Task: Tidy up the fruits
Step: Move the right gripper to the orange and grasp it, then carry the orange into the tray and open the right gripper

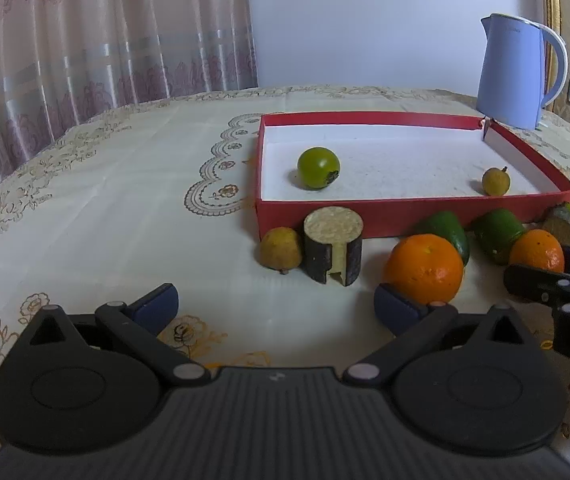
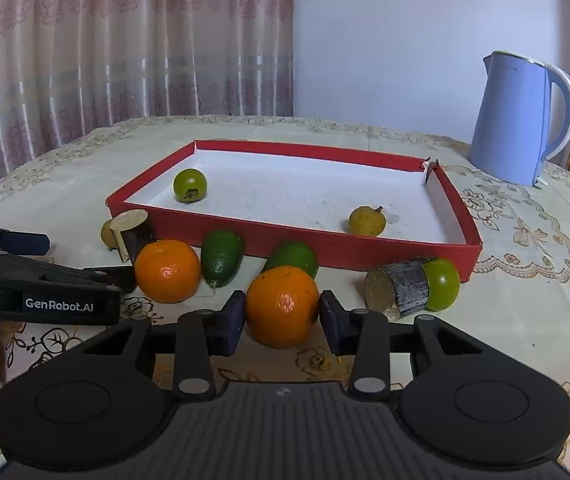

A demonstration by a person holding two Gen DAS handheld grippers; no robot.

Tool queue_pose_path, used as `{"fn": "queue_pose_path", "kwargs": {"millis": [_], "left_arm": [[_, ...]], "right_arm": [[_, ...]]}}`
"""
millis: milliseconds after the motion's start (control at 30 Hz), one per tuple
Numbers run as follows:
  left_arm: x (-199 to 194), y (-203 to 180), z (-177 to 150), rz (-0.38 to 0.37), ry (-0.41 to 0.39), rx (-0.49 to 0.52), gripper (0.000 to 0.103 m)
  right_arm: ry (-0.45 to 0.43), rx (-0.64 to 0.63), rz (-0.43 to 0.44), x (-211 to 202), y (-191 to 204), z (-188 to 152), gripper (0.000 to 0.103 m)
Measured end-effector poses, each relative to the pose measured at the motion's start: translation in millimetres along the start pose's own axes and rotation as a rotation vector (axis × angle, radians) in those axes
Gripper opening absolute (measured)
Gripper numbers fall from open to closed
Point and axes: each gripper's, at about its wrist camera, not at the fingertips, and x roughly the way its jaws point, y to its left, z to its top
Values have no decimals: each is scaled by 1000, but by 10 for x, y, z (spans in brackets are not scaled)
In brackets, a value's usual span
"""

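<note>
On a bench (image 2: 525, 300) draped in an embroidered cream cloth, the right hand-held gripper (image 2: 281, 318) brackets an orange (image 2: 282, 306), its blue pads (image 2: 232, 322) touching or just beside the fruit on both sides; whether the orange is lifted off the cloth cannot be told. The left hand-held gripper (image 1: 276, 304) hangs low over the cloth with its jaws spread wide and nothing between them, its right pad (image 1: 399, 310) just beside a second orange (image 1: 425, 268). Behind the oranges, a loose row lies along the near wall of a red tray (image 2: 365, 246): a small yellow-brown fruit (image 1: 281, 248) touching an upright dark wooden cylinder (image 1: 333, 246), two oblong green fruits (image 2: 221, 258) (image 2: 295, 256), and, well to the right, a second wooden cylinder (image 2: 399, 288) on its side against a round green fruit (image 2: 441, 284). Inside the white-floored tray, a green round fruit (image 2: 190, 185) rests near the left wall and a small yellow fruit with a stem (image 2: 367, 220) sits near the front right. A pale blue electric kettle (image 2: 521, 120) stands beyond the tray's far right corner, before a patterned curtain (image 2: 105, 52) and a plain wall (image 2: 385, 40).
</note>
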Motion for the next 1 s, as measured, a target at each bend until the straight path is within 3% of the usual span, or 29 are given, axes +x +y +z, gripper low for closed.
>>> {"fn": "queue_pose_path", "kwargs": {"millis": [633,1000], "left_arm": [[15,-25,-4,10,1,7,103],[41,16,6,-5,10,-13,103]], "right_arm": [[-48,27,-68,-141,-194,61,38],[-115,-17,-169,118,-442,532,38]]}}
